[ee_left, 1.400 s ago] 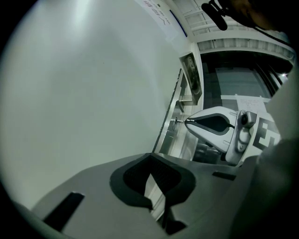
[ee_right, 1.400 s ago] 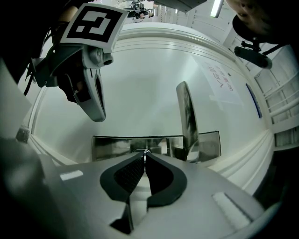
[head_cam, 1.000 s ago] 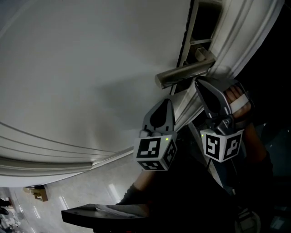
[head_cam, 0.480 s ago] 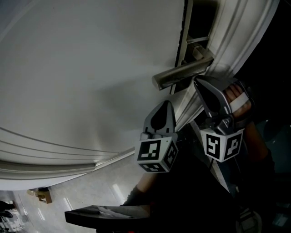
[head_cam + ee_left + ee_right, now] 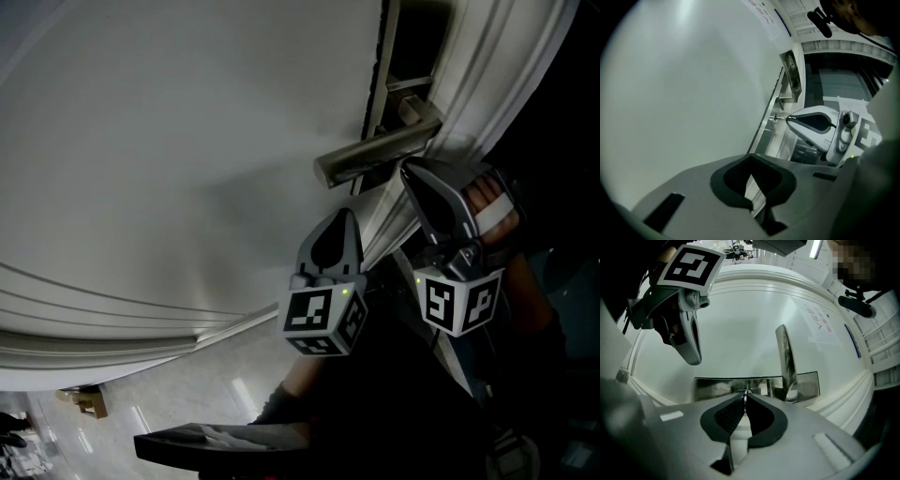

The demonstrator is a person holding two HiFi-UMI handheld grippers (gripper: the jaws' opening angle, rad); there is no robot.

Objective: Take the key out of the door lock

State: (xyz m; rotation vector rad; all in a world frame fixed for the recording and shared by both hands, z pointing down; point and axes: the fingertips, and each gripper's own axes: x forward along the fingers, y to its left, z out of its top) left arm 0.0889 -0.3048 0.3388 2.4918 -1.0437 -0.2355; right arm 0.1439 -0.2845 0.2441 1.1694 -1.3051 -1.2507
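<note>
Almost nothing has changed over the last second. The white door (image 5: 187, 141) has only slid a touch in the head view. The left gripper (image 5: 345, 216) has drifted slightly and now hangs just off the door's face, its jaws pressed together on nothing. To its right, the door handle (image 5: 375, 155) sticks out level from the metal plate (image 5: 712, 387) near the door's edge. The key (image 5: 745, 392) is still seated in that plate, close beside the handle's root. The right gripper (image 5: 406, 171) has not moved, and its jaws pinch the key's head. I judge that the grasp is settled but the pull has not started. What remains is a straight draw away from the plate, without twisting.
</note>
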